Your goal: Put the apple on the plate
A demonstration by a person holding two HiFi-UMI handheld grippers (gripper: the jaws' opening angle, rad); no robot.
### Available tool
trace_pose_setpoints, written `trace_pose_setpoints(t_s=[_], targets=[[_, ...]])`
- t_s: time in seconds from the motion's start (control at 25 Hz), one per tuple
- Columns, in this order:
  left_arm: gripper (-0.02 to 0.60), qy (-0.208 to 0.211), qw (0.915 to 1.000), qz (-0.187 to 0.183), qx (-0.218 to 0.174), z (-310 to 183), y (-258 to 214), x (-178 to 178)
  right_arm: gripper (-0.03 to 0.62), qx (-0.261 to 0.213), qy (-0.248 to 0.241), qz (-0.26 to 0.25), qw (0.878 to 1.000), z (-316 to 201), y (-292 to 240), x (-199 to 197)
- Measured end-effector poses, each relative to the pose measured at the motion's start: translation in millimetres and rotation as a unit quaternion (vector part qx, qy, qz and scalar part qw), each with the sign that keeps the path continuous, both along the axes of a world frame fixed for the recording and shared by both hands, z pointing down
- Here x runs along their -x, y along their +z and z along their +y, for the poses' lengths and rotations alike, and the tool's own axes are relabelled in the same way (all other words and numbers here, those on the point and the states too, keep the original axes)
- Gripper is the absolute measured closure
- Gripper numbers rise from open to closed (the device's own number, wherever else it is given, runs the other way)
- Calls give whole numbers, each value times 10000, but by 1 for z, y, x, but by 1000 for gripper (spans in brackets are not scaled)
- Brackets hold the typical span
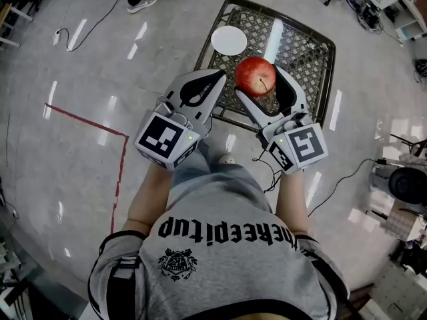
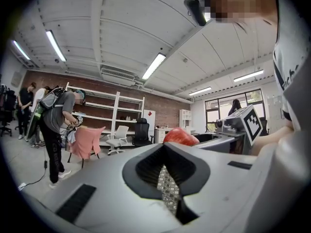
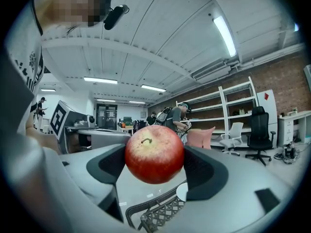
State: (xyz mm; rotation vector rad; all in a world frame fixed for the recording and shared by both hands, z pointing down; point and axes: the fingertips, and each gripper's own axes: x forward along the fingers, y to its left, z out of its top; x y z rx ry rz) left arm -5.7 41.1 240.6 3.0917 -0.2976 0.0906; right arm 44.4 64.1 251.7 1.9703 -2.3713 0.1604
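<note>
A red apple [image 1: 255, 76] is clamped between the jaws of my right gripper [image 1: 257, 79], held high above a black mesh table [image 1: 303, 49]. In the right gripper view the apple [image 3: 154, 154] fills the gap between the two dark pads, stem up. A small white round plate [image 1: 229, 40] lies on the table's far left part, beyond the apple. My left gripper [image 1: 212, 82] is level with the right one, just left of it, shut with nothing in it. From the left gripper view the apple [image 2: 181, 137] peeks over the closed jaws.
A white upright cylinder [image 1: 273, 40] stands on the mesh table right of the plate. Red tape [image 1: 100, 125] marks the shiny floor at the left. Cables [image 1: 333, 185] trail on the floor at the right. People, chairs and shelving stand farther off in the room.
</note>
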Motion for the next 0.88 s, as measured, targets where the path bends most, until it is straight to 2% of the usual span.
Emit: trace_pose_setpoints(t_s=[0.88], targets=[[569,662,9978,-31,48,-99,6,0,209,85,677,-2,9977,-94,4,5]])
